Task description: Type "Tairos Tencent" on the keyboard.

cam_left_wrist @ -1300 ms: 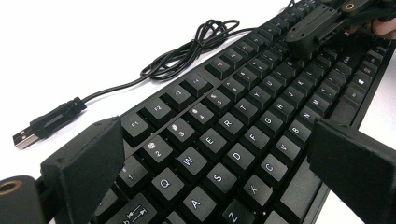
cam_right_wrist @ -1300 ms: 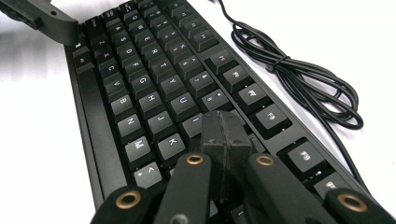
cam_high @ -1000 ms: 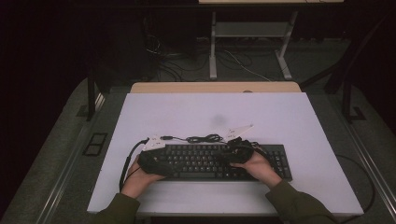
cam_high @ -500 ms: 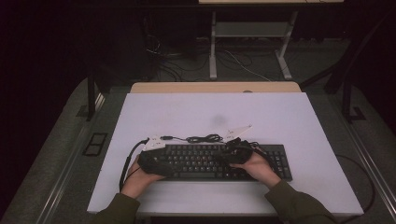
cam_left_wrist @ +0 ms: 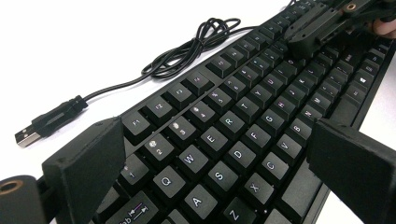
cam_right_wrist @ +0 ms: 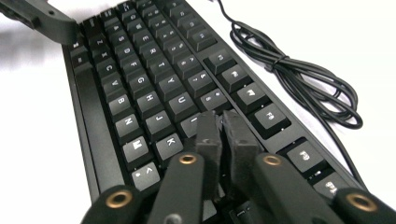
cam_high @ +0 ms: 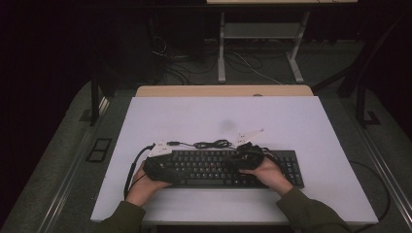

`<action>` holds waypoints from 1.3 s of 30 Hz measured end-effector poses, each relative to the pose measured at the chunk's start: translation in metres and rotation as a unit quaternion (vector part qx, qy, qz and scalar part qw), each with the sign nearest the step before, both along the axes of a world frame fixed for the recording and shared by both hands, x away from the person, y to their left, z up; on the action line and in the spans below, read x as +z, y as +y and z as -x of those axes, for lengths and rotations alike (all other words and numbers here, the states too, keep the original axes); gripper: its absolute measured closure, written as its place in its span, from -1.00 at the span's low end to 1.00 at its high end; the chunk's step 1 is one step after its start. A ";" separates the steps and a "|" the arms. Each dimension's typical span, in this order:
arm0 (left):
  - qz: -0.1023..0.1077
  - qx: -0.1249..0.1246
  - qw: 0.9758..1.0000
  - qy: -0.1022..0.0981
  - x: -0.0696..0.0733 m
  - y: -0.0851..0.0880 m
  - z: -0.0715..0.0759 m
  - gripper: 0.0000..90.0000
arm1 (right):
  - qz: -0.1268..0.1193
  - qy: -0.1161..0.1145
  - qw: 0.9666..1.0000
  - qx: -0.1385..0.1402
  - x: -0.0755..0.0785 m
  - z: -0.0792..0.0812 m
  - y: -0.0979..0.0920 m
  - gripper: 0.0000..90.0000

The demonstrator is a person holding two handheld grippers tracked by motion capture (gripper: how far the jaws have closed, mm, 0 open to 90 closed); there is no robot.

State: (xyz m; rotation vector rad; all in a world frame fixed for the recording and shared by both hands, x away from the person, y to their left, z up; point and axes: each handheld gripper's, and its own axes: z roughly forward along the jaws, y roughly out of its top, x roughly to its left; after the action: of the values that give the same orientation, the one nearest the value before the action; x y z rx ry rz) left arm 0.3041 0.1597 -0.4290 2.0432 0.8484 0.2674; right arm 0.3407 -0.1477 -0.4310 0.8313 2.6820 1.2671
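A black keyboard [cam_high: 214, 167] lies near the front of the white table [cam_high: 291, 121]; both hands rest on it. My left gripper [cam_left_wrist: 219, 163] is open, and its wide jaws stand over the keyboard's left end [cam_left_wrist: 233, 121] around the Q and A keys. In the high view it sits at the left end [cam_high: 167, 167]. My right gripper [cam_right_wrist: 223, 126] has its fingertips down on the keys near the number row. Its jaws have just been opening but show no more than a thin slit, with nothing between them. It is at mid keyboard [cam_high: 239, 162] in the high view.
The keyboard's black cable [cam_high: 211, 143] lies bundled on the table just behind it, with its USB plug [cam_left_wrist: 42, 126] loose at the left. A wooden desk edge [cam_high: 223, 91] runs behind the table, with a metal frame [cam_high: 262, 43] and floor cables beyond.
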 end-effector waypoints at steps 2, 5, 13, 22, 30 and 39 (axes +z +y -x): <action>-0.001 0.000 1.000 0.000 0.000 0.000 0.000 -0.91 | -0.003 -0.004 1.000 -0.005 0.001 0.001 -0.001 0.74; 0.000 0.000 1.000 -0.001 0.000 0.000 0.000 -0.91 | -0.008 -0.006 1.000 -0.011 0.003 0.000 -0.002 0.57; -0.002 0.000 1.000 -0.003 0.001 0.001 0.001 -0.82 | -0.017 -0.005 1.000 -0.023 0.003 -0.002 -0.006 0.15; -0.002 0.000 1.000 -0.002 0.002 0.003 0.002 -0.61 | -0.014 -0.002 0.999 -0.034 0.003 -0.004 -0.009 -0.13; 0.002 -0.017 1.000 -0.003 0.003 0.003 0.003 -0.26 | -0.020 -0.002 0.999 -0.044 0.003 -0.007 -0.014 -0.17; 0.000 -0.042 0.999 0.008 0.001 0.003 0.004 0.29 | -0.023 -0.004 0.999 -0.048 0.004 -0.007 -0.016 -0.17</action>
State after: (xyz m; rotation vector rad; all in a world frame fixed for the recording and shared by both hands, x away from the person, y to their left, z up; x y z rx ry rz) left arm 0.3006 0.1623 -0.4276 2.0771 0.7716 0.2039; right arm 0.3479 -0.1633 -0.4275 0.9472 2.5813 1.3109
